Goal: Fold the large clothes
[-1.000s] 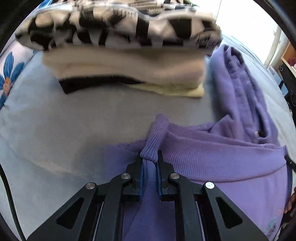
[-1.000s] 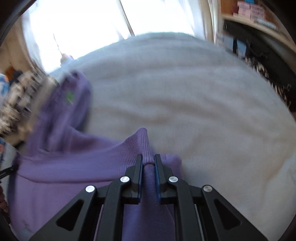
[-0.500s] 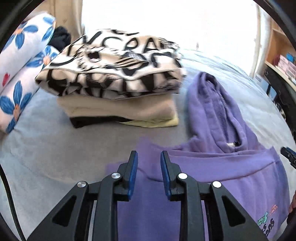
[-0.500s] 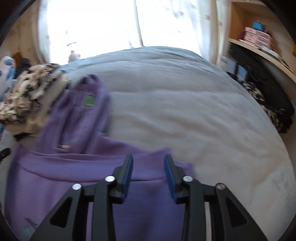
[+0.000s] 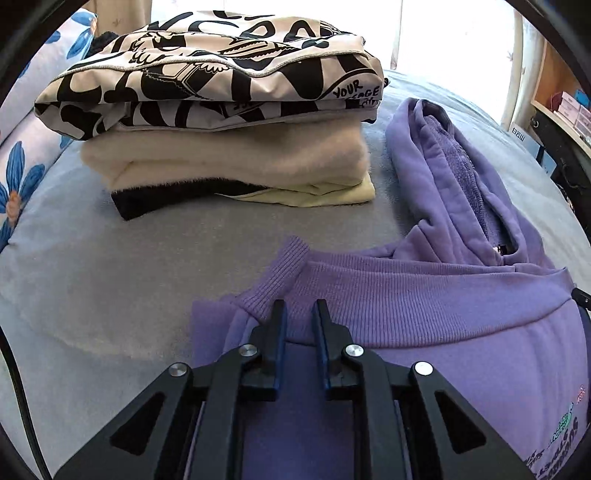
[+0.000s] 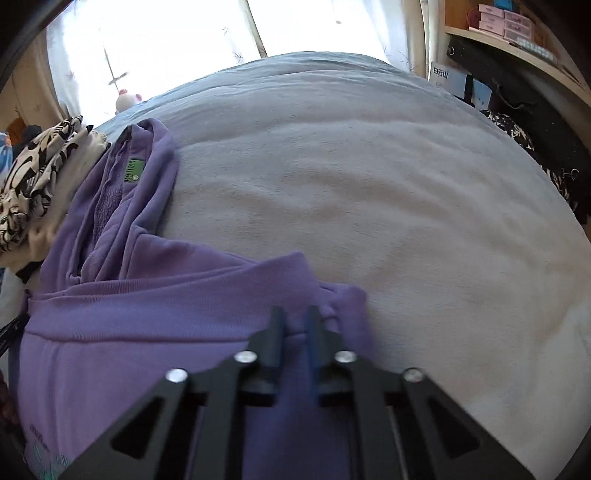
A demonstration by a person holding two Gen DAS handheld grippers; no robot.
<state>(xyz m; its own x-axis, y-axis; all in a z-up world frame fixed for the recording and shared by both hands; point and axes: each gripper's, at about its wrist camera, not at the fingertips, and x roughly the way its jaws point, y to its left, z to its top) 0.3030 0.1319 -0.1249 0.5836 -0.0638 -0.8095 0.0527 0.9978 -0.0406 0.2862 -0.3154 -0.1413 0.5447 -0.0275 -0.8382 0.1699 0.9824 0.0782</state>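
A purple hoodie (image 5: 436,302) lies folded on the grey bed, its ribbed hem across the top and its hood (image 5: 443,162) stretched away toward the window. It also shows in the right wrist view (image 6: 140,325). My left gripper (image 5: 298,308) hovers over the hem's left corner, jaws a little apart and holding nothing. My right gripper (image 6: 294,314) hovers over the hem's right corner, jaws narrowly apart and holding nothing.
A stack of folded clothes (image 5: 229,122), with a black-and-white printed piece on top, sits just left of the hood. Floral pillows (image 5: 18,177) lie at the far left. Grey bed cover (image 6: 369,184) spreads to the right. Shelves (image 6: 517,33) stand beyond the bed's right edge.
Both grippers were shut on the ribbed hem corners a second ago. They have let go and drawn back slightly; the hem now lies flat on the bed.
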